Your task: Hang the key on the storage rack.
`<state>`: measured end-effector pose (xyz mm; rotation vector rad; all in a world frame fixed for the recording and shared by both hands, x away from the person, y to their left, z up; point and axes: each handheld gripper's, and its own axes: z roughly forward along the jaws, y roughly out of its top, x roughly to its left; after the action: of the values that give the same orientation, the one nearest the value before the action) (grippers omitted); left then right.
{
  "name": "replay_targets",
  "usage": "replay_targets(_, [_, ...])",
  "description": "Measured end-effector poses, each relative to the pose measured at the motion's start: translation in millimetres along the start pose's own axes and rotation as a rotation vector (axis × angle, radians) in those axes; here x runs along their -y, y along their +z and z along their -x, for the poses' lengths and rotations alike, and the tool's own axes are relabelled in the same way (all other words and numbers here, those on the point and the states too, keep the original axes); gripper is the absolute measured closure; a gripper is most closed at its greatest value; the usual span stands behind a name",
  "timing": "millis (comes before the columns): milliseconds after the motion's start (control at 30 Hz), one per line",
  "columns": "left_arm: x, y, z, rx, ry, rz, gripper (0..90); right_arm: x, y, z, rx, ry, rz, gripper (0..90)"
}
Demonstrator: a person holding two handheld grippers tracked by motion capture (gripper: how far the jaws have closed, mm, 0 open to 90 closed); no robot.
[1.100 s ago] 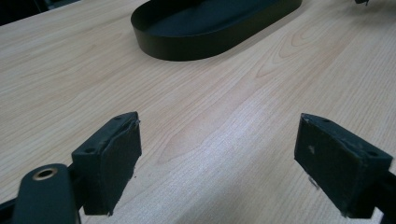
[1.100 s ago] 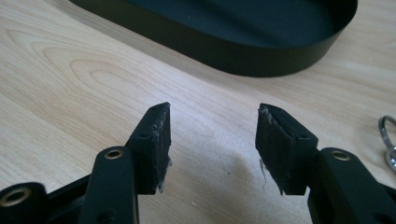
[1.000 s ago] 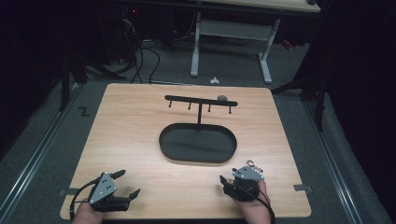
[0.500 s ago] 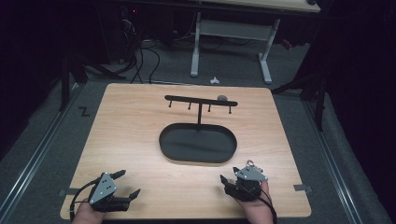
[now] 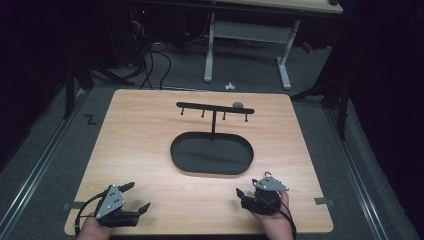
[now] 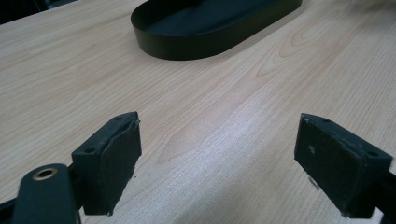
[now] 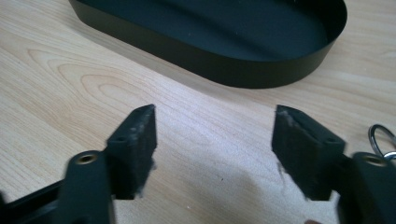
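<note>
One oval black tray (image 5: 212, 167), one hook rack (image 5: 215, 108), two grippers.

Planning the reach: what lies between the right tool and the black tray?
Only bare wooden table; the right gripper view shows open jaws on the right tool short of the black tray.

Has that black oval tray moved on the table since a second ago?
No. The black oval tray sits where it did, below the hook stand on the table.
</note>
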<state>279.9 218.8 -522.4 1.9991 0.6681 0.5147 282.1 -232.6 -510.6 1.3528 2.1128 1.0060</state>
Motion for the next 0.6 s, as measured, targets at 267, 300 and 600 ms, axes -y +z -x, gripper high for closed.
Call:
replay_targets(267, [0.0,0.3,0.1,0.001,0.0,0.001,15.3,-1.7,3.0,0.6,-0.004,0.018,-0.026,15.6])
replay_targets(300, [0.0,0.3,0.1,0.002,-0.001,0.002,15.3,-1.6,3.9,-0.1,-0.005,0.026,-0.035,15.7])
replay_targets(600, [-0.2,-0.3,-0.6,0.002,-0.002,0.001,15.3,-1.2,9.9,-1.8,0.001,0.031,-0.08,15.5])
